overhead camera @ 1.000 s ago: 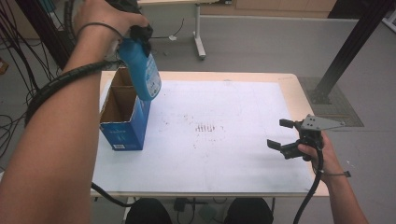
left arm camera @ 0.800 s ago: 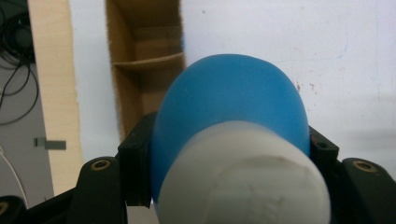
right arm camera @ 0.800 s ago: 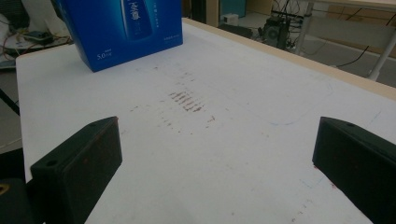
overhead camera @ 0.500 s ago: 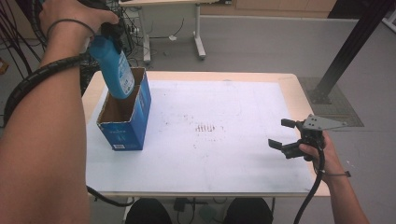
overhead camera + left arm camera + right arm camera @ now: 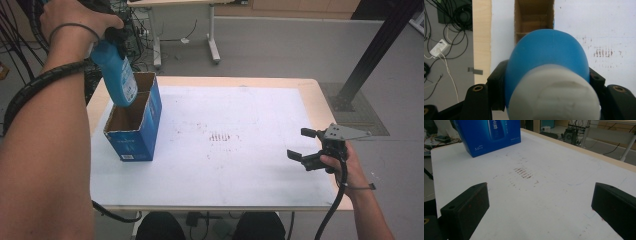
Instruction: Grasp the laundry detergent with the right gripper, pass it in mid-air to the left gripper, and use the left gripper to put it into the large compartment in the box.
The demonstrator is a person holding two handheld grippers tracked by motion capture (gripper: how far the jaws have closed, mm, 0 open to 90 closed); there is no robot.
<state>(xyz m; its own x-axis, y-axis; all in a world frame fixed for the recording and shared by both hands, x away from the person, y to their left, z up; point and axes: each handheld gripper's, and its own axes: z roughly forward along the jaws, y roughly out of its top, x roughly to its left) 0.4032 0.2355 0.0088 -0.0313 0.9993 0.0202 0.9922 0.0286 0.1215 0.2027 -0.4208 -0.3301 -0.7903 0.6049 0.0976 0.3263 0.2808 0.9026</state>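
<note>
Overhead, left gripper [image 5: 116, 39] clamps blue bottle [image 5: 117, 75] between its jaws above box [image 5: 134, 122]; right gripper [image 5: 306, 147] gapes empty

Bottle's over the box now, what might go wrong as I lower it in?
1. The blue bottle hangs tilted over the box's cardboard divider; it may catch there instead of entering a compartment.
2. The right gripper rests open and away, so nothing steadies the box against tipping.
</note>
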